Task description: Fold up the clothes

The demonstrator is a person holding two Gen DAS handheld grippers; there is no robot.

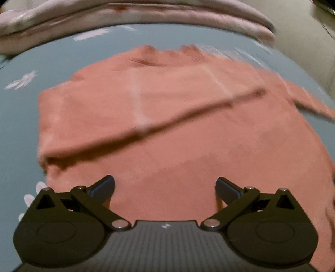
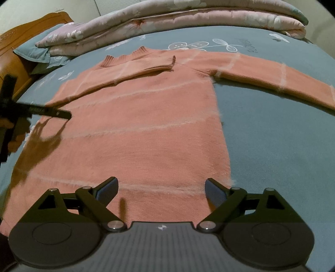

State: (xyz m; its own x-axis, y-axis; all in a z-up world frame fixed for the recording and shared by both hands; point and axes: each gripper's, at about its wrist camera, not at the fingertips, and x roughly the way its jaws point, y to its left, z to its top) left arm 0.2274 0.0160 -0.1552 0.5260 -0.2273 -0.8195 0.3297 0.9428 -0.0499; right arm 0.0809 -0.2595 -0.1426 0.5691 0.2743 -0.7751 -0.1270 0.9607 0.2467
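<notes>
1. Lying flat on the grey-blue bedsheet [image 2: 272, 134] is the salmon sweater [image 2: 146, 129], one sleeve folded across its chest, the other stretching out sideways
2. The right gripper [image 2: 161, 187] is hovering over the hem, fingers spread wide, gripping nothing
3. The left gripper [image 1: 165, 187] is hanging over the sweater's side, also spread and empty
4. A folded quilt [image 2: 188, 18] is resting beyond the collar

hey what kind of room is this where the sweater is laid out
Most likely a bedroom. The pink sweater lies flat on a bed's blue-grey floral sheet, with a folded pink quilt at the far edge and a wooden headboard beside a pillow.
</notes>
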